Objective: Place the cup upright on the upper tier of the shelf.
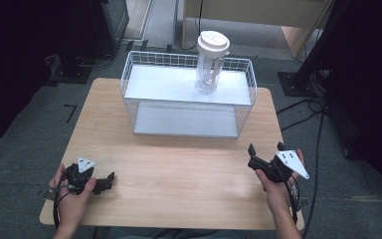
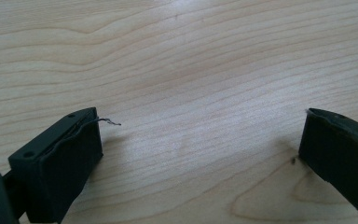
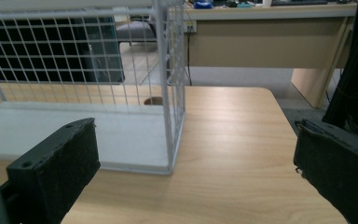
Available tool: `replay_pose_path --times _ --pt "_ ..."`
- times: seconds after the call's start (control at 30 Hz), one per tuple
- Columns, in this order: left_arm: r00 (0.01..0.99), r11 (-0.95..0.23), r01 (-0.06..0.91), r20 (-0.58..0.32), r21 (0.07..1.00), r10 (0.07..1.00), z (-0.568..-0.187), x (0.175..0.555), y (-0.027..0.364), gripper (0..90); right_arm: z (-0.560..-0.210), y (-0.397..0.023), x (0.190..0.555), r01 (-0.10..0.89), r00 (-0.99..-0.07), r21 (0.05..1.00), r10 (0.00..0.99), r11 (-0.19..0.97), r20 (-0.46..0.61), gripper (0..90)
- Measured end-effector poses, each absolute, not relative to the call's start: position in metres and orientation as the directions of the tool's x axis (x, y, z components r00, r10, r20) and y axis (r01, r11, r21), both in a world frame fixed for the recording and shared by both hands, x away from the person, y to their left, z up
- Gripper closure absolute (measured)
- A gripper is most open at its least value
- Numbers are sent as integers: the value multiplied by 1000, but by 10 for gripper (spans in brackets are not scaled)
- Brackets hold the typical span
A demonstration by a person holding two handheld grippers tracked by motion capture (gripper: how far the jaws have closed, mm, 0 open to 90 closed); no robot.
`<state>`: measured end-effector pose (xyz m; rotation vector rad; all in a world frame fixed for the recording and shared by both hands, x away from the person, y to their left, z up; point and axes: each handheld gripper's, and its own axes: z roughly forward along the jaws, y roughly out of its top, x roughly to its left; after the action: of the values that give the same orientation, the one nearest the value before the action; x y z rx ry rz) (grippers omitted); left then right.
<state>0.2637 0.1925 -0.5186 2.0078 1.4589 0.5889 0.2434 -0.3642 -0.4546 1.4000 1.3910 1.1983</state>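
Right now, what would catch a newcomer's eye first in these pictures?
The white wire rack at the far side of the wooden table, with a clear white-lidded bottle upright on its top shelf. Nearer, the left gripper and right gripper are both open above bare wood.

The rack (image 3: 121, 93) runs off the right gripper view's left and top edges. In the high view, the bottle's (image 1: 210, 62) contents are too small to tell, and the forearms leave the bottom edge.
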Motion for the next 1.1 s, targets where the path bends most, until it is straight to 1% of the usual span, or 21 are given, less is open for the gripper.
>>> replay_pose_path --times 0.1,0.2,0.3,0.37,0.4,0.47,0.67,0.7,0.77,0.8,0.87,0.9,0.97,1.0,1.03,1.1 --pt "304 -231 695 14 680 953 -519 264 192 0 -462 -370 240 250 -43 966 996 -71 84 0" --pt "303 -231 695 14 680 953 -519 264 192 0 -473 -374 235 284 -35 957 997 -51 64 0" --pt "303 -231 695 14 680 953 -519 264 192 0 -479 -376 233 302 -34 952 998 -43 56 0" --pt "303 -231 695 14 680 953 -519 264 192 0 -486 -378 230 335 -29 941 998 -49 62 0" --pt "303 -231 695 14 680 953 -519 264 192 0 -486 -378 230 335 -29 941 998 -49 62 0" --pt "303 -231 695 14 680 953 -519 264 192 0 -494 -380 226 364 -36 931 998 -30 47 0" --pt "303 -231 695 14 681 953 -519 264 192 0 -503 -385 216 403 -33 914 998 -40 58 0" --pt "303 -231 695 14 681 953 -519 264 192 0 -507 -387 211 429 -44 903 998 -20 43 0" --pt "303 -231 695 14 681 953 -519 264 192 0 -509 -389 209 441 -39 898 999 -8 28 0" --pt "303 -231 695 14 680 953 -519 264 192 0 -512 -392 205 479 -26 878 1000 -2 17 0" --pt "303 -231 695 14 680 953 -519 264 192 0 -513 -395 203 494 -26 870 1000 -2 17 2" --pt "303 -231 695 14 680 953 -519 264 192 0 -516 -398 200 537 -31 844 999 -5 25 13" --pt "304 -232 696 14 680 953 -519 264 193 0 -519 -399 197 574 -23 819 1000 2 14 13" --pt "304 -232 696 14 680 953 -519 264 193 0 -519 -399 197 574 -23 819 1000 2 14 13" --pt "303 -231 695 14 681 953 -519 264 192 0 -521 -399 196 601 -16 799 1000 5 6 13" --pt "303 -231 695 14 680 953 -519 264 192 0 -523 -399 195 630 -25 776 1000 26 -13 13"
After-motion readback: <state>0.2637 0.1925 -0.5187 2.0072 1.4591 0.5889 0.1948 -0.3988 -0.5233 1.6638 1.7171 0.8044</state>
